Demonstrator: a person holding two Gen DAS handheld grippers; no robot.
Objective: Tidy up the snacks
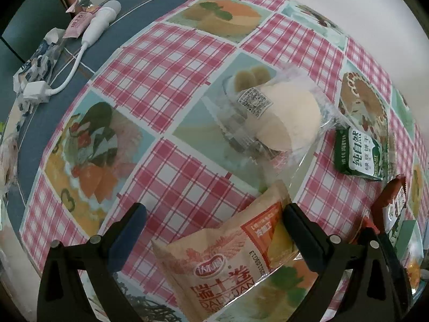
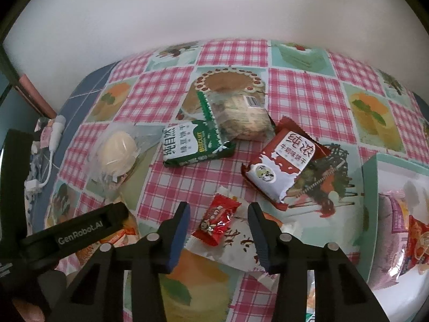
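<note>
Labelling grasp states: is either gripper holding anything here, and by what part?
Nothing is held. The right gripper's jaws flank the red candy with gaps on both sides; the left gripper's jaws stand wide open over the beige roll packet.

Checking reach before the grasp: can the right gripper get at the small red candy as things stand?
Probably yes: the red candy lies uncovered on a white packet, between the right gripper's open fingers, nothing blocking.

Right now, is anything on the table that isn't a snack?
Yes. A white charger plug with a cable lies on the blue edge of the tablecloth, beside torn empty wrappers. It looks odd because everything else is packaged snacks.
</note>
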